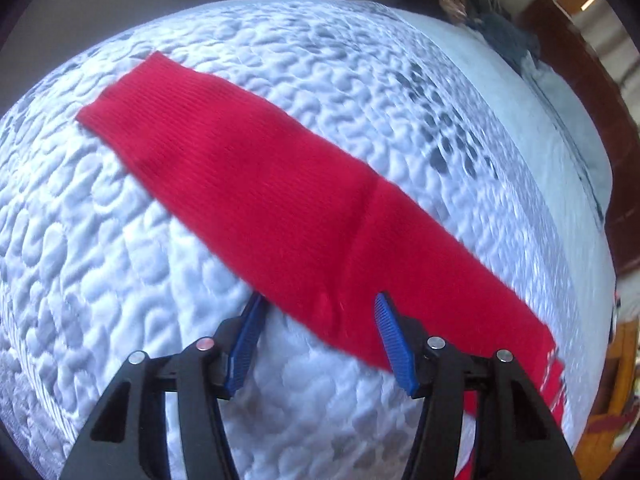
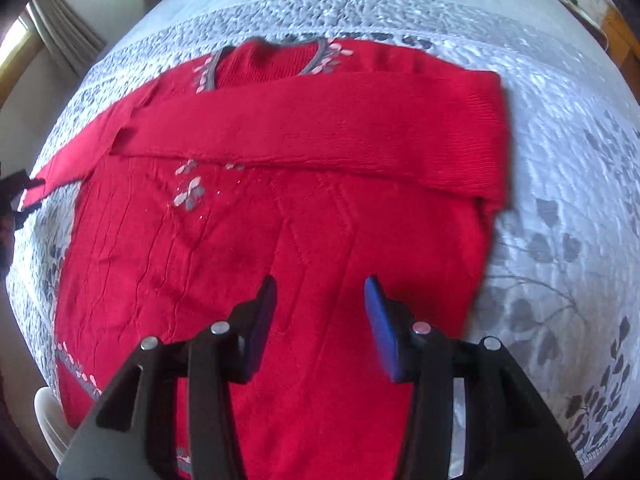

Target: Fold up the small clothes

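Observation:
A red knit sweater (image 2: 248, 248) lies flat on a quilted bed (image 2: 560, 200), its grey neckline at the far side. One sleeve (image 2: 320, 128) is folded across the chest. The other sleeve (image 1: 248, 172) stretches out straight over the quilt (image 1: 100, 240) in the left wrist view. My left gripper (image 1: 318, 306) is open, its blue-padded jaws on either side of that sleeve's near edge, not closed on it. My right gripper (image 2: 320, 292) is open and empty above the sweater's lower body.
A pile of dark and tan clothes (image 1: 480, 4) sits at the far end of the bed by a wooden headboard (image 1: 580, 92). A curtain (image 2: 60, 36) hangs at the far left. A white object (image 2: 48, 412) shows beside the bed at lower left.

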Demonstrator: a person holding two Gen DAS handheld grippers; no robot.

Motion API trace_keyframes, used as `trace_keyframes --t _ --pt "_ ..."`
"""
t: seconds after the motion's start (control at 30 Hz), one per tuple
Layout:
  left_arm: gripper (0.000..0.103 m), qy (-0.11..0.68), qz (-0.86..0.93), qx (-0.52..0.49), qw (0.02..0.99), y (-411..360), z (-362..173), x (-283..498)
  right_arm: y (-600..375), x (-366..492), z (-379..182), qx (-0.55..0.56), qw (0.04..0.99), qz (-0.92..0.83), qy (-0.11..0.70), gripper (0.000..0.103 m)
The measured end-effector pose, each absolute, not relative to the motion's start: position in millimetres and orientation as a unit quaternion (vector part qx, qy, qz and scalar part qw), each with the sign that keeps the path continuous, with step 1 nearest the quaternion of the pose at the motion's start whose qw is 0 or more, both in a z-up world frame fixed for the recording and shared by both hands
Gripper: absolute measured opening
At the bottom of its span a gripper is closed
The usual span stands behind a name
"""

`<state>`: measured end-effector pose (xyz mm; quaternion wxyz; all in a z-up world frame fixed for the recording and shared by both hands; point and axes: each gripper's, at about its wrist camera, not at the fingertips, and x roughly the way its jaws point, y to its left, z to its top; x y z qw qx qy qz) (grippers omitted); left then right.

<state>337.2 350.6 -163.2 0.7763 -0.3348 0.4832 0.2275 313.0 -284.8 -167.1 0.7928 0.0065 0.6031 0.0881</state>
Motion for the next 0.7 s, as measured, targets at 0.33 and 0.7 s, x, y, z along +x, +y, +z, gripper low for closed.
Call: trace_keyframes --t 0.33,0.7 --pt "0.014 0.439 0.259 -0.351 0.786 374 -168 345 -278 310 -182 -0.013 0.792 0.088 0.604 0.046" --pt "0.006 0.37 0.19 -0.31 0.855 322 -109 348 -284 302 -179 -0.009 0.798 0.091 0.596 0.047"
